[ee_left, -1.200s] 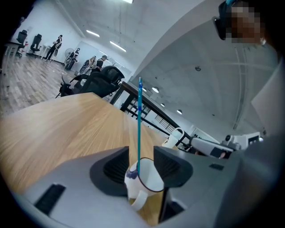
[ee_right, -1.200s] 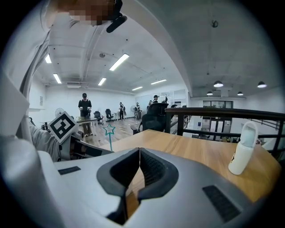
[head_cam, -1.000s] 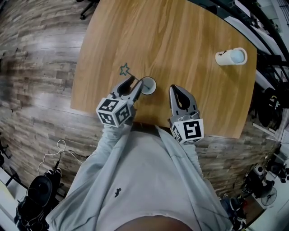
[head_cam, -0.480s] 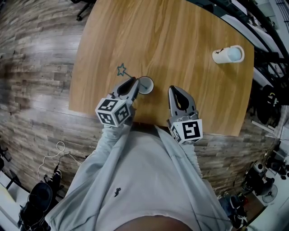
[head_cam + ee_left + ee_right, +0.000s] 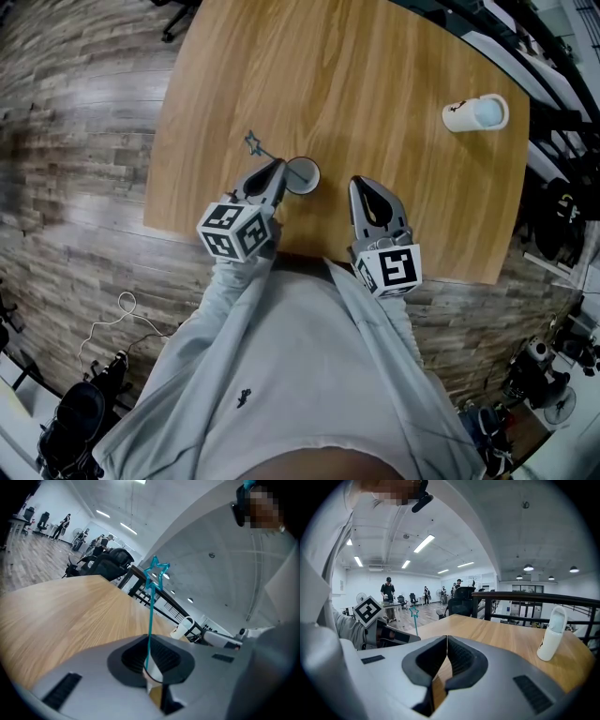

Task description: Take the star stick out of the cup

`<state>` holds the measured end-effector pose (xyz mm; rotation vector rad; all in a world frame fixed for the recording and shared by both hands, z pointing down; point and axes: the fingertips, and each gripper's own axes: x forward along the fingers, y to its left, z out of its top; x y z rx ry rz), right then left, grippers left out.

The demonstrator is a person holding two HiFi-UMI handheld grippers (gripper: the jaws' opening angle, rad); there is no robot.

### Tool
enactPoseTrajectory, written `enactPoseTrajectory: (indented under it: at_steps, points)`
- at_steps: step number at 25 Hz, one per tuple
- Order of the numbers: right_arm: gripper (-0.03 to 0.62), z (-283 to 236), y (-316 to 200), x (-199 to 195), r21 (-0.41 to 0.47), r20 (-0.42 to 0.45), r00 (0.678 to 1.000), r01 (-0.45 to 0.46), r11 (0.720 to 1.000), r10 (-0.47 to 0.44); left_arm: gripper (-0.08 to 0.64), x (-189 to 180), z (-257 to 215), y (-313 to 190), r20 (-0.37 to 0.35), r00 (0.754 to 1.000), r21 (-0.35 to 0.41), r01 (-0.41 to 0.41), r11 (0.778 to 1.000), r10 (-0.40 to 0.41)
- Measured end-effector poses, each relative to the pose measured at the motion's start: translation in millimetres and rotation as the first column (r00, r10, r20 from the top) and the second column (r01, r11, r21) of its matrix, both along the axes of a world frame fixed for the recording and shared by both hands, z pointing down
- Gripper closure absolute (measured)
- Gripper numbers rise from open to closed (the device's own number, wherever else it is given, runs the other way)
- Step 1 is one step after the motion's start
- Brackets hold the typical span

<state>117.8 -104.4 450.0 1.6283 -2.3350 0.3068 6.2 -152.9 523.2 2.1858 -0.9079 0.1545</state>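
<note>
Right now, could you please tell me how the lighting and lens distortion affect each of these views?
Head view: even light and soft shadows, but the fisheye bows the table edges and the floor planks. Left gripper view: dark vignetted corners, the star stick sharp against a pale ceiling. Right gripper view: round black vignette, bright ceiling lamps, the white container still crisp.

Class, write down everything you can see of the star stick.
The star stick is a thin teal stem topped by an open outline star, plastic by its look. It leans leftward out of the cup, its lower end inside. The left claw is closing on the stem, which runs between its jaws.
</note>
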Motion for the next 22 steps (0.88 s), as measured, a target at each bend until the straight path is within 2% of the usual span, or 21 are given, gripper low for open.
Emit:
enactPoseTrajectory:
  at_steps: [7, 22]
  points:
    - [0.575, -4.4, -3.9, 1.5, 0.012, 0.005, 1.0, 0.003, 1.0, -0.003, 0.531, -1.9, -6.8, -0.3, -0.003, 1.0, 0.011, 0.011, 1.0, -0.011]
    - [0.575, -22.7, -13.1, -3.1, 0.069, 0.009, 0.999, 0.03, 0.997, -0.031, 0.531, -16.2, -41.0, -7.2, 0.007, 0.998, 0.109, 0.059, 0.992, -0.06]
